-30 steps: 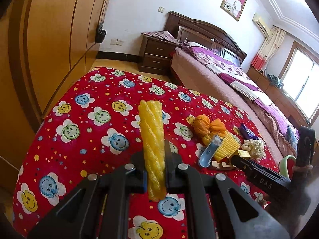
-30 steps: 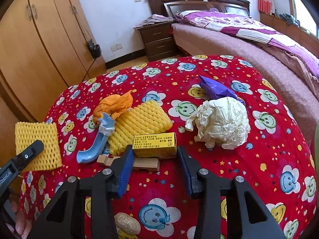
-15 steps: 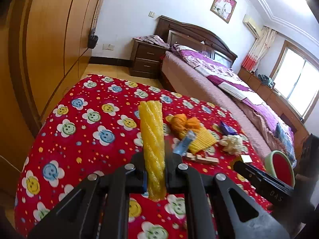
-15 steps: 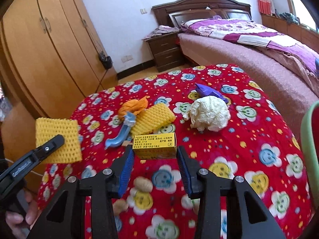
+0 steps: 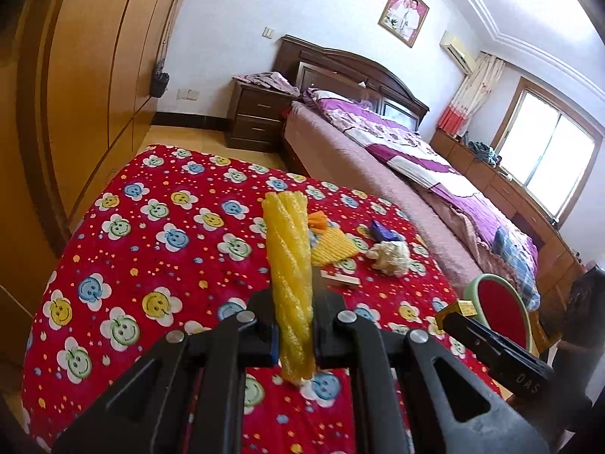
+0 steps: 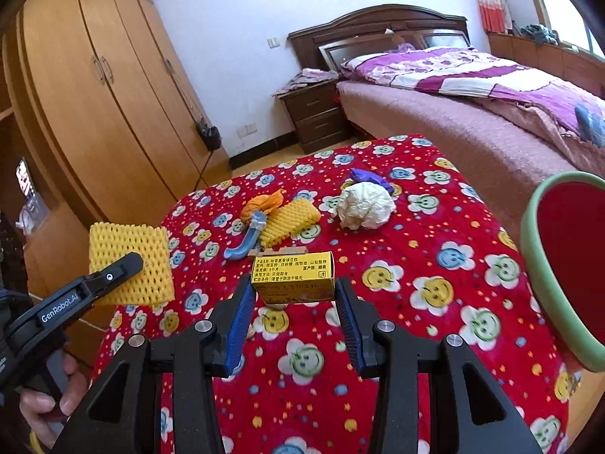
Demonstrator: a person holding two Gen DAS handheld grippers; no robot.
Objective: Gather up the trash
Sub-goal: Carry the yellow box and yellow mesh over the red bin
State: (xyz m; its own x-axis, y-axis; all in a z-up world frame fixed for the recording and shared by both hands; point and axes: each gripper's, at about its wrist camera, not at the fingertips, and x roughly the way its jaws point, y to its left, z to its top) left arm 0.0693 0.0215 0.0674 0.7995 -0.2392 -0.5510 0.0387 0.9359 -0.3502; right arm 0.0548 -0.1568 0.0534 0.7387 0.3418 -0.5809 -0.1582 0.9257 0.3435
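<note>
The left gripper (image 5: 293, 325) is squeezed tight on a flat yellow foam net sleeve (image 5: 290, 265), which stands up between its black fingers, above the table with the red cloth covered in smiley flowers (image 5: 124, 265). From the right wrist view the same sleeve (image 6: 130, 265) shows its wide side, off the left edge of the table, with a person's hand (image 6: 49, 397) on the handle below it. The right gripper (image 6: 293, 302) grips a small yellow cardboard box with black writing (image 6: 294, 276) between its blue pads, lifted above the near part of the table. In the left wrist view that box (image 5: 457, 312) peeks out at the tip of the right gripper, beside the right edge of the table. More trash lies on the table, past the box: a second yellow foam net piece (image 6: 289, 221), an orange crumpled bag (image 6: 262, 202) touching it, a blue curved plastic piece (image 6: 245, 240) just beside it, a white crumpled paper ball (image 6: 365, 206), and a purple wrapper (image 6: 368, 178) right behind the ball. A small pale wooden block (image 5: 340, 280) lies near the middle of the table; it may be more than one piece, as it is partly hidden. A round bin with a green rim and red inside (image 6: 544, 265) stands at the right side of the table.
</note>
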